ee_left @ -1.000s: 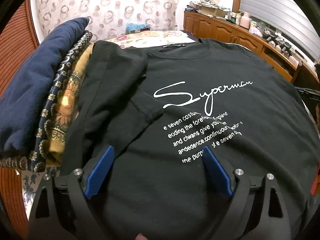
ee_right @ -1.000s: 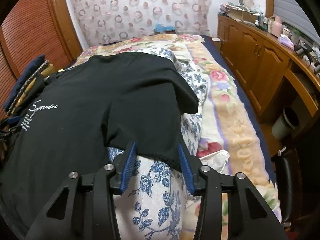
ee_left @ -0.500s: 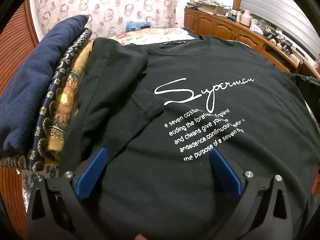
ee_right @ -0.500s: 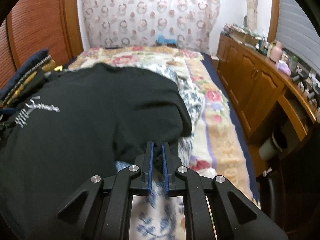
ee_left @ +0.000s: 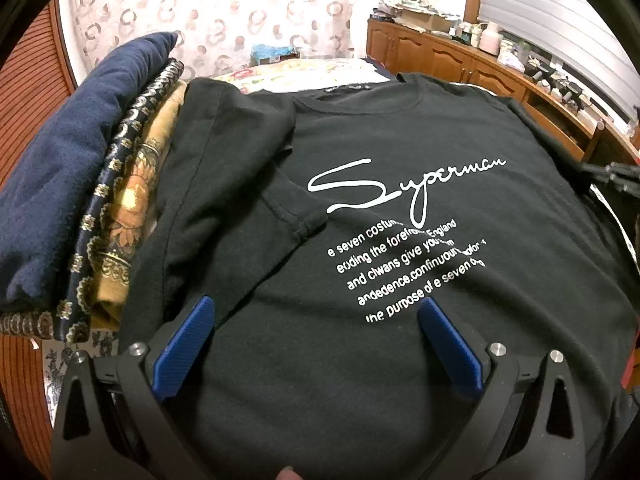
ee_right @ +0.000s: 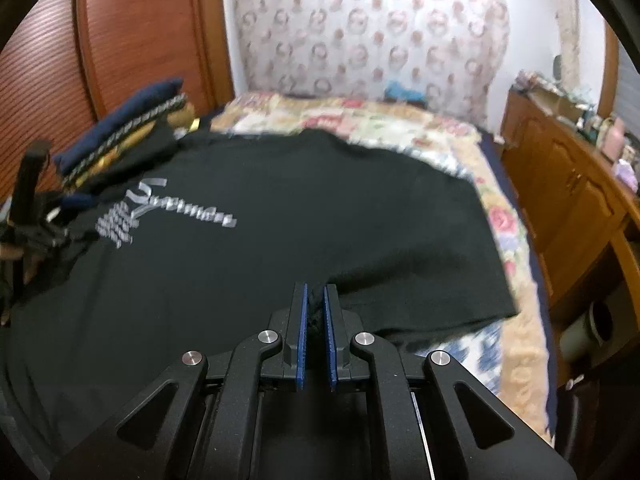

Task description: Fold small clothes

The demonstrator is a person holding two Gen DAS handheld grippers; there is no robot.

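Note:
A black T-shirt point(ee_left: 400, 152) with white "Superman" lettering lies spread on the bed, its left sleeve folded in over the chest. My left gripper point(ee_left: 316, 312) is open and empty, hovering over the shirt's lower front. In the right wrist view the same T-shirt point(ee_right: 280, 208) shows from its right side. My right gripper point(ee_right: 315, 300) is shut on the shirt's right edge and holds that fold of black cloth lifted off the bed.
A stack of folded clothes point(ee_left: 80, 184), navy on top of patterned gold, lies left of the shirt. A floral bedspread point(ee_right: 400, 128) covers the bed. Wooden cabinets point(ee_right: 568, 200) with clutter run along the right. A wooden wardrobe point(ee_right: 140, 40) stands at the left.
My right gripper closed on the shirt's right edge and lifted it, swinging leftward over the shirt. My left gripper stayed open, shifting only slightly above the shirt.

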